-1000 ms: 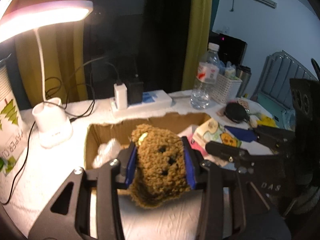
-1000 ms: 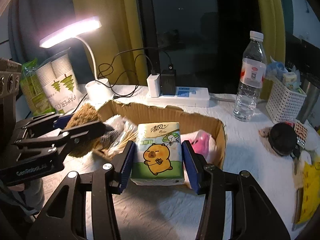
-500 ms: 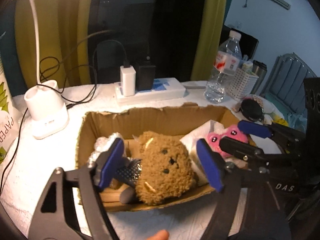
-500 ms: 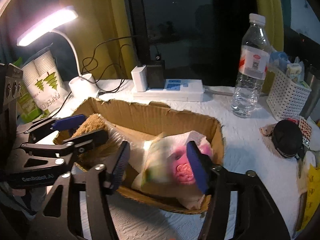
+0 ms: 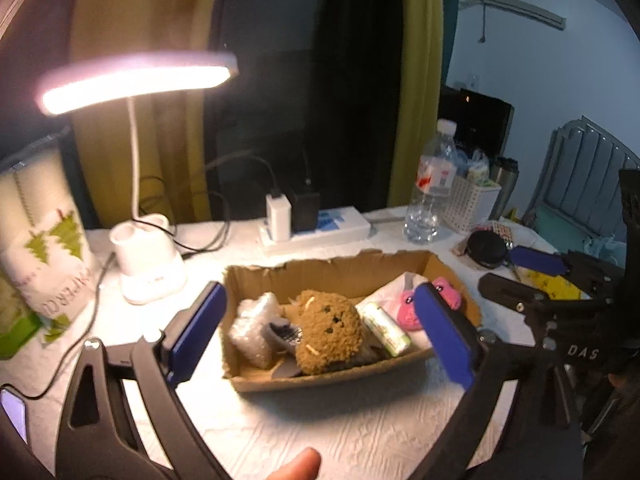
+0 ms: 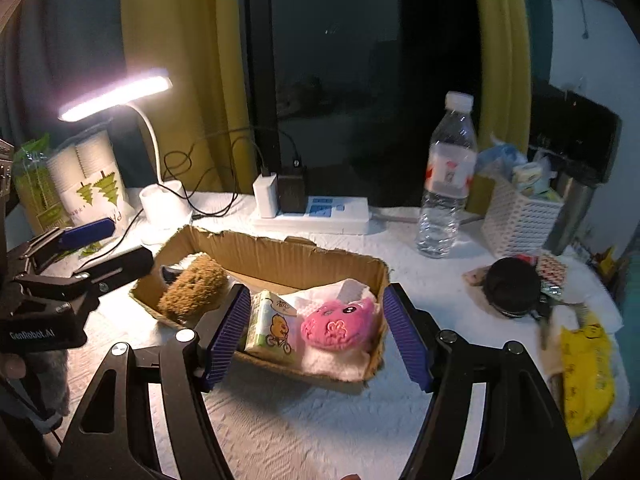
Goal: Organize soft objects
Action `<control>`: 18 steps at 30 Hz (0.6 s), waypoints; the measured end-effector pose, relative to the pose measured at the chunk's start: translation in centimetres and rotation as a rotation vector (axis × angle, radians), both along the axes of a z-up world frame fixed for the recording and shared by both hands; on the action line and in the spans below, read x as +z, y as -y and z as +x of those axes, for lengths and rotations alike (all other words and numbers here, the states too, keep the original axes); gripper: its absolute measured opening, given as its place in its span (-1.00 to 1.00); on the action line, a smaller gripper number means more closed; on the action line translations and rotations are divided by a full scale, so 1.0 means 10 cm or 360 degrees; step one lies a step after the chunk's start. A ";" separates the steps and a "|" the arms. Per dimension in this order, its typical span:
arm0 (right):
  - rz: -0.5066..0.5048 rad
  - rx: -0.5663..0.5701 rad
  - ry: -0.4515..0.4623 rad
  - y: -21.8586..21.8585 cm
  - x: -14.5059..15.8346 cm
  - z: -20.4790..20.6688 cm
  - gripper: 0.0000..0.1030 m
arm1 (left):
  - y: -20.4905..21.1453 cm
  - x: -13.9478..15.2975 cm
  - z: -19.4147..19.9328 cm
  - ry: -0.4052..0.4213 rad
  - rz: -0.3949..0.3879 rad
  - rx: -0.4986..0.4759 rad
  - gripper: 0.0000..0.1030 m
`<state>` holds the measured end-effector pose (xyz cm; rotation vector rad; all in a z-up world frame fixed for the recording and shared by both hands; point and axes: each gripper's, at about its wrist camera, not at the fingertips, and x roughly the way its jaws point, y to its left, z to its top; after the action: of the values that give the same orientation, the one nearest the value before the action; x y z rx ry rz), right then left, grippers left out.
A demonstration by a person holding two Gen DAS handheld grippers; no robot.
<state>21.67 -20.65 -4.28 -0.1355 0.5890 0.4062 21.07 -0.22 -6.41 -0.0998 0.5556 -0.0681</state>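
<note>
Your left gripper (image 5: 320,332) stands wide apart and holds nothing, its 2 blue pads flanking the near side of the cardboard box (image 5: 332,270). Your right gripper (image 6: 316,332) is spread wide too, empty, just in front of the box's right end. Inside the box, the brown plush toy (image 5: 328,330) lies near the middle, the bubble-wrap bundle (image 5: 256,328) at its left end, the tissue pack (image 6: 272,330) right of the toy, and the pink plush (image 6: 340,326) on white cloth at the right end.
</note>
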 end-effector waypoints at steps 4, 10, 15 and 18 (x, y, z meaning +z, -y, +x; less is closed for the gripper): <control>0.0006 -0.0036 0.0064 0.07 0.16 -0.28 0.40 | 0.01 0.14 -0.21 0.0007 0.0056 0.0044 0.87; 0.0011 -0.0091 0.0156 0.16 0.36 -0.68 0.40 | 0.02 0.32 -0.61 0.0106 0.0095 0.0068 0.87; -0.0008 -0.0117 0.0208 0.19 0.45 -0.95 0.41 | 0.01 0.42 -0.85 0.0167 0.0108 0.0089 0.87; -0.0019 -0.0128 0.0208 0.20 0.43 -1.02 0.41 | -0.02 0.42 -0.90 0.0160 0.0088 0.0095 0.87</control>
<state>11.42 -22.62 0.07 -0.1482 0.4669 0.3136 12.04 0.00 -2.17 -0.0585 0.4535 0.0003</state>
